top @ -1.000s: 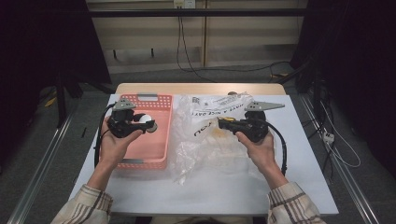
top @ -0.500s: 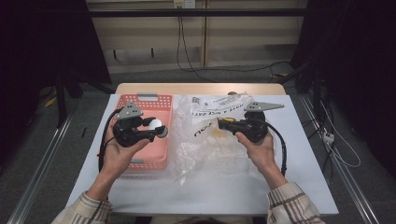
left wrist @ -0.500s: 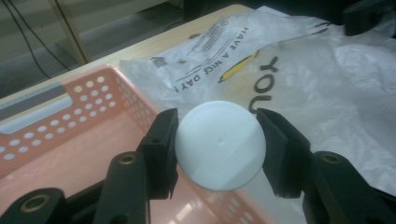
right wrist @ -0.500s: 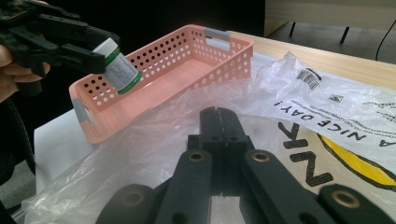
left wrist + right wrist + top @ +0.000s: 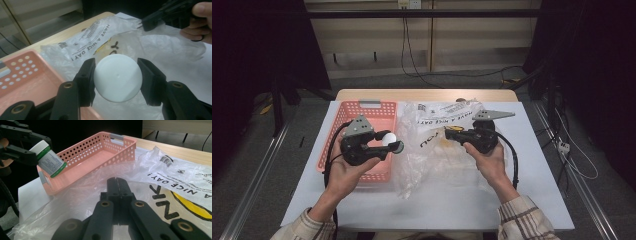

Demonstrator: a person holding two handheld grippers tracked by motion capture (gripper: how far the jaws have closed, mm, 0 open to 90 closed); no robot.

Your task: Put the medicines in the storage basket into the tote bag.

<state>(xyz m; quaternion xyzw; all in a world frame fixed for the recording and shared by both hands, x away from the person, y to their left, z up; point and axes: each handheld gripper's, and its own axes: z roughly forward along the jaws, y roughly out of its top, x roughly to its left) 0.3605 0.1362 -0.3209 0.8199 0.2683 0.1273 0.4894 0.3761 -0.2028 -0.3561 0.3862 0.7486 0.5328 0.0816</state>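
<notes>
Printed in black letters on the clear plastic bag are the words "HAVE A NICE DAY!", which can be read in the left gripper view, and a small barcode is seen near one edge of the bag in the right gripper view. Part of a yellow shape and some big black letters are also printed on the bag, but the whole word cannot be made out. One bag is counted, spread flat on the white table. One pink basket with many small round holes is set just beside the bag, on the left in the high view. One small white bottle with a white cap, a grey label and green rims is held up between the jaws of the left gripper, above the near edge of the basket and close to the bag. The writing on the bottle's label is too small to be read. The bottle is gripped at its sides, and its round white end is turned toward the left gripper's camera. The jaws of the right gripper are pressed fully together, with a fold of the bag pinched between their tips, as is shown in the left gripper view. Two grippers are counted, one in each hand, and both sleeves are checked.
</notes>
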